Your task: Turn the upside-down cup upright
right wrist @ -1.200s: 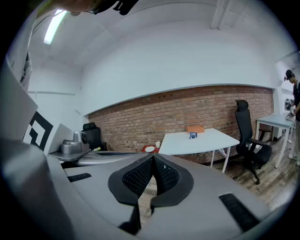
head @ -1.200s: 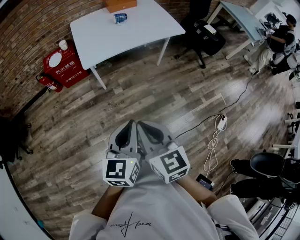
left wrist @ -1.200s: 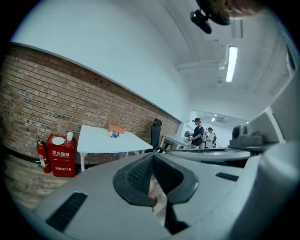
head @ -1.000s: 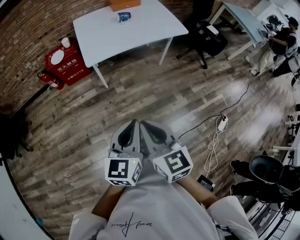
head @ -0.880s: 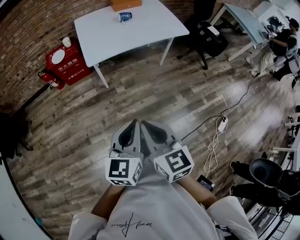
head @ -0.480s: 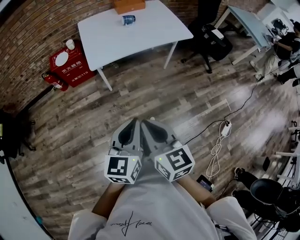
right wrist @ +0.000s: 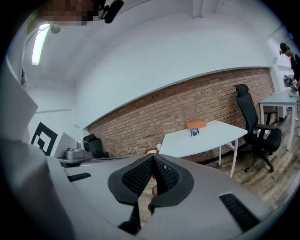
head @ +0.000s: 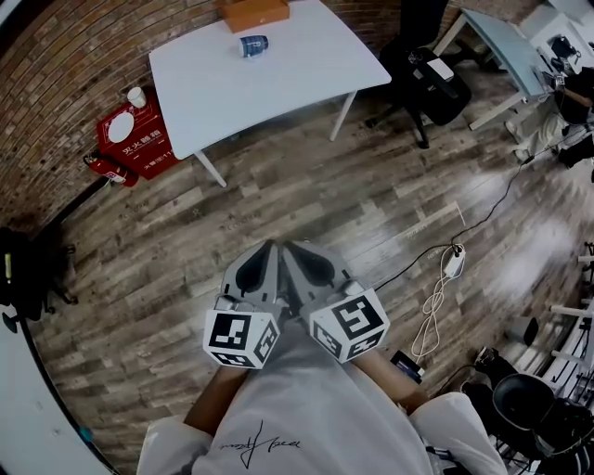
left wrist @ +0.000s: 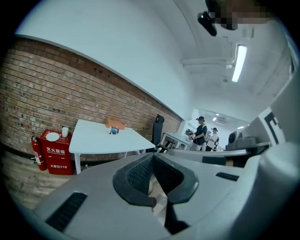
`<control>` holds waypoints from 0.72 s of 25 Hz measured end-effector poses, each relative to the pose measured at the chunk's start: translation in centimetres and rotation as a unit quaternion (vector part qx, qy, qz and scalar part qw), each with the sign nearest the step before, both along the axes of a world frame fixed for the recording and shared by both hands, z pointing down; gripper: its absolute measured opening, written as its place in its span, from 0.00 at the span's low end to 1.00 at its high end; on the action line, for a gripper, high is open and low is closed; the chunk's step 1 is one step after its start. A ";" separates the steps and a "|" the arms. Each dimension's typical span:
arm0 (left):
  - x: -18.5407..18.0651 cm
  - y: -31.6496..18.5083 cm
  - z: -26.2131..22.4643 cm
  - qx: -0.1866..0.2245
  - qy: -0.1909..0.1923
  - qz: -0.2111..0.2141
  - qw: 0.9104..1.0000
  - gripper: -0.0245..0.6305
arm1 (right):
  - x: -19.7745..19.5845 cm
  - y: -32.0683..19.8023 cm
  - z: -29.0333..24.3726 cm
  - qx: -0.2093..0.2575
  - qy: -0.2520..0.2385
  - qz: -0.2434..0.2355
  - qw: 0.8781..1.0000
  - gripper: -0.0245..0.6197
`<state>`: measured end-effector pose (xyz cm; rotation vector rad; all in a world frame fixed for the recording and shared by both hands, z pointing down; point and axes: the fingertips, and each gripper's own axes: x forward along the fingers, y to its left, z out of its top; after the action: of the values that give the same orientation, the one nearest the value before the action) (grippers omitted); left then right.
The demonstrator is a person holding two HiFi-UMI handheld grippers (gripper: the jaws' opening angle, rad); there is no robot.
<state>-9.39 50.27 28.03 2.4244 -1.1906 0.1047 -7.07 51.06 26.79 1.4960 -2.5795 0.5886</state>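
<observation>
A small blue-and-white cup (head: 252, 44) stands on the white table (head: 278, 83) far ahead, next to an orange box (head: 252, 13); whether its mouth faces down is too small to tell. The same cup (left wrist: 113, 131) shows in the left gripper view and, as a speck, the cup (right wrist: 194, 132) in the right gripper view. My left gripper (head: 269, 249) and right gripper (head: 284, 249) are held side by side close to my chest, over the wooden floor, far from the table. Both have their jaws pressed together with nothing between them.
A red fire-equipment box (head: 130, 137) and an extinguisher (head: 109, 169) stand by the brick wall left of the table. A black office chair (head: 436, 79) is right of it. A power strip and cable (head: 452, 264) lie on the floor at right. People stand at far desks (left wrist: 201, 136).
The table and cup have drifted slightly lower and rightward in the head view as I move toward them. Both grippers stay shut and together.
</observation>
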 end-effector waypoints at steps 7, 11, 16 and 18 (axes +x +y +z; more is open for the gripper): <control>1.5 -4.4 0.1 -0.013 0.002 -0.003 1.000 0.05 | 1.9 -4.1 0.4 -0.015 -0.009 -0.005 1.000 0.07; 2.1 -6.7 -0.2 -0.019 0.005 -0.010 1.000 0.05 | 2.9 -6.4 0.4 -0.022 -0.018 -0.011 1.000 0.07; 2.9 -9.5 -0.5 -0.021 0.000 -0.015 1.000 0.05 | 4.0 -9.4 0.3 -0.021 -0.032 -0.016 0.999 0.07; 3.6 -10.5 -0.5 -0.022 0.000 -0.015 1.000 0.05 | 4.7 -10.3 0.4 -0.022 -0.038 -0.017 0.999 0.07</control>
<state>-5.78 39.77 27.52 2.3679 -1.2118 0.1219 -2.37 40.73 27.20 1.4417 -2.6235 0.7053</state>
